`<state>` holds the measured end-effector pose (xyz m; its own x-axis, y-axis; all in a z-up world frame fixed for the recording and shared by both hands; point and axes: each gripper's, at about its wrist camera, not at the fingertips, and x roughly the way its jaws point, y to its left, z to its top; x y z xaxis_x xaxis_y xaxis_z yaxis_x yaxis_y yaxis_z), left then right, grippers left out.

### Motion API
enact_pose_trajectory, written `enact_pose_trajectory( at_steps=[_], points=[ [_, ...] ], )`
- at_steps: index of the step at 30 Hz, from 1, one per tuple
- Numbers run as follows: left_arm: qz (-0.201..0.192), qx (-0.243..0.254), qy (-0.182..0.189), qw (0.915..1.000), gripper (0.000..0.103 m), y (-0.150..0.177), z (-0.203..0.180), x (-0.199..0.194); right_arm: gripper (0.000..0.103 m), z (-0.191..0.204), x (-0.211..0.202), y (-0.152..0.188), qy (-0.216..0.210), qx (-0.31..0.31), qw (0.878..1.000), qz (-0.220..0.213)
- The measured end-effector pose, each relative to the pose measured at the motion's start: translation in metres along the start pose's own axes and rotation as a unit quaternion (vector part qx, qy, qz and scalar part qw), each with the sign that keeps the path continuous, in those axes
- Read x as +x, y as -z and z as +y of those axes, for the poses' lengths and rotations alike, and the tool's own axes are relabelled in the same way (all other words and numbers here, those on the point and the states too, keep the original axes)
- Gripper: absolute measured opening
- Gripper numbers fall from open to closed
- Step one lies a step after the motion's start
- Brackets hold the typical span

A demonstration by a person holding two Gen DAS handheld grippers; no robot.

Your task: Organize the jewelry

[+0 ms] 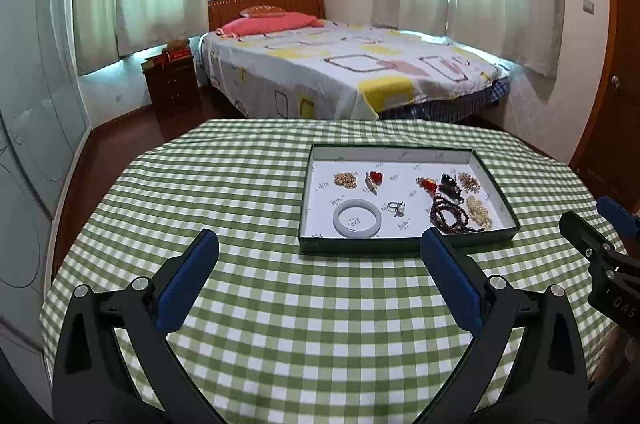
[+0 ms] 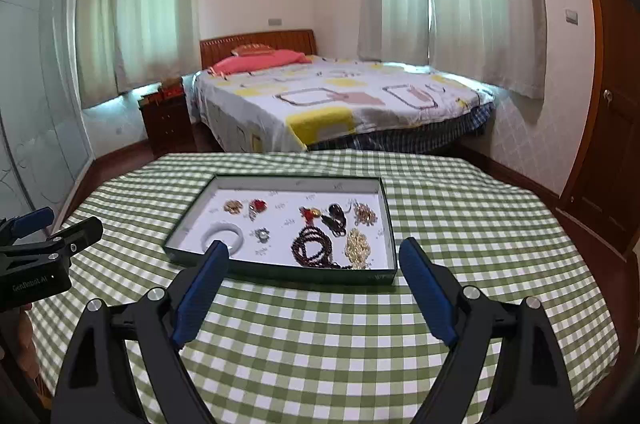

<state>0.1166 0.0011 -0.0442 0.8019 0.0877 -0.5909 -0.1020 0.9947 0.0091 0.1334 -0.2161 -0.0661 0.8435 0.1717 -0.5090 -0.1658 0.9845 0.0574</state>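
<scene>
A shallow dark-green tray (image 1: 404,244) with a white floor stands on the green checked table; it also shows in the right wrist view (image 2: 280,274). In it lie a pale jade bangle (image 1: 357,218) (image 2: 236,230), a pearl ring (image 1: 397,208), a red brooch (image 1: 375,178), gold pieces (image 1: 345,179), dark red beads (image 1: 450,214) (image 2: 314,248) and a pearl cluster (image 2: 357,242). My left gripper (image 1: 320,244) is open and empty, just short of the tray's near rim. My right gripper (image 2: 314,254) is open and empty over the tray's near edge.
The round table (image 1: 280,324) has a green checked cloth. Behind it stand a bed (image 1: 340,68), a wooden nightstand (image 1: 172,84) and curtained windows. A wooden door (image 2: 612,152) is at the right. Each gripper appears at the edge of the other's view.
</scene>
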Motion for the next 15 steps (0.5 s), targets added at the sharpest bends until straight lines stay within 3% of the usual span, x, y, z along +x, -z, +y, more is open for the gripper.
enact_pose_trajectory(
  at_steps=[15],
  points=[
    [-0.057,-0.009,0.012,0.9982,0.098,-0.010,0.008,-0.090,0.085,0.012,-0.070,-0.013,-0.004,-0.016,0.998,-0.056]
  ],
)
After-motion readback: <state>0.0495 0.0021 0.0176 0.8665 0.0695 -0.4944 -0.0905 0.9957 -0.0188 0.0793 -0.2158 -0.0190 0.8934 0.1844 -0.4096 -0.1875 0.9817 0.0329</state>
